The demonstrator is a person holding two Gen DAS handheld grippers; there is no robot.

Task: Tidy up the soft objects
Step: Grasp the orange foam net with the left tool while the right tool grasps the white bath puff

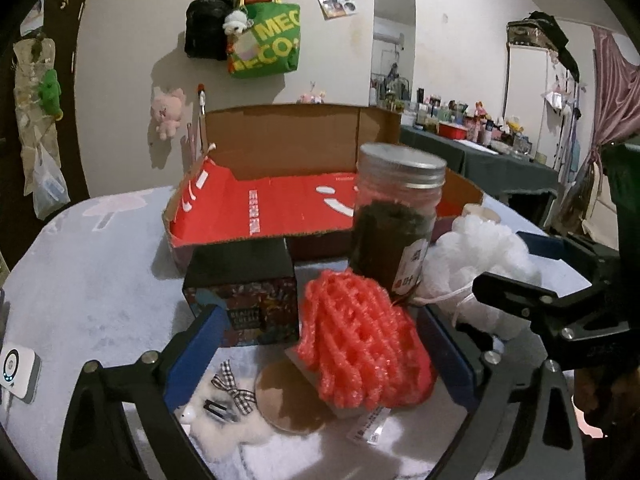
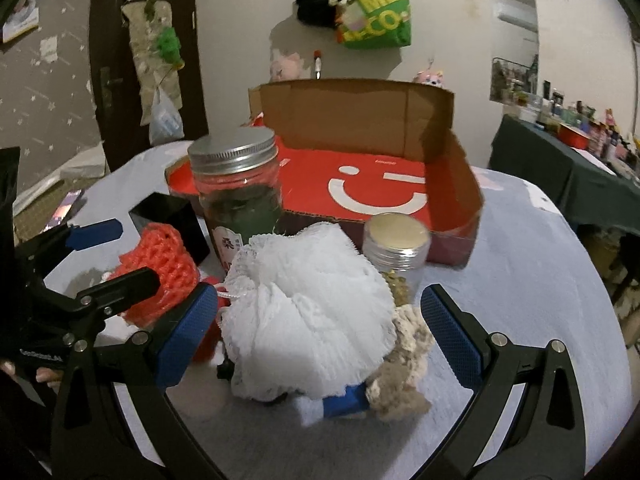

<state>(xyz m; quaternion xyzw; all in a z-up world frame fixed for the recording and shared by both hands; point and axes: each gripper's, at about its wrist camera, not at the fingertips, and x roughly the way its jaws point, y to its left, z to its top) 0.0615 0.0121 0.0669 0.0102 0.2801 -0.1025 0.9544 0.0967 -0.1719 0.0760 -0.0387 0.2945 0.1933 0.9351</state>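
Observation:
In the left wrist view a red foam net (image 1: 364, 344) lies on the pale blue tablecloth between the wide-apart blue pads (image 1: 196, 340) of my left gripper (image 1: 320, 352), which is open; neither pad presses on the net. In the right wrist view a white mesh bath pouf (image 2: 308, 312) sits between the blue pads (image 2: 452, 332) of my right gripper (image 2: 320, 332), also open, with a gap on the right side. The pouf (image 1: 476, 264) is just right of the net. Behind both stands an open cardboard box (image 1: 280, 136) with a red floor, seen again (image 2: 340, 116) in the right wrist view.
A tall lidded jar (image 1: 396, 220) and a small gold-lidded jar (image 2: 396, 248) stand between the soft things and the box. A dark printed box (image 1: 244, 288) sits to the left. A white plush with a checked bow (image 1: 224, 412) and a beige fluffy piece (image 2: 404, 360) lie near the pads.

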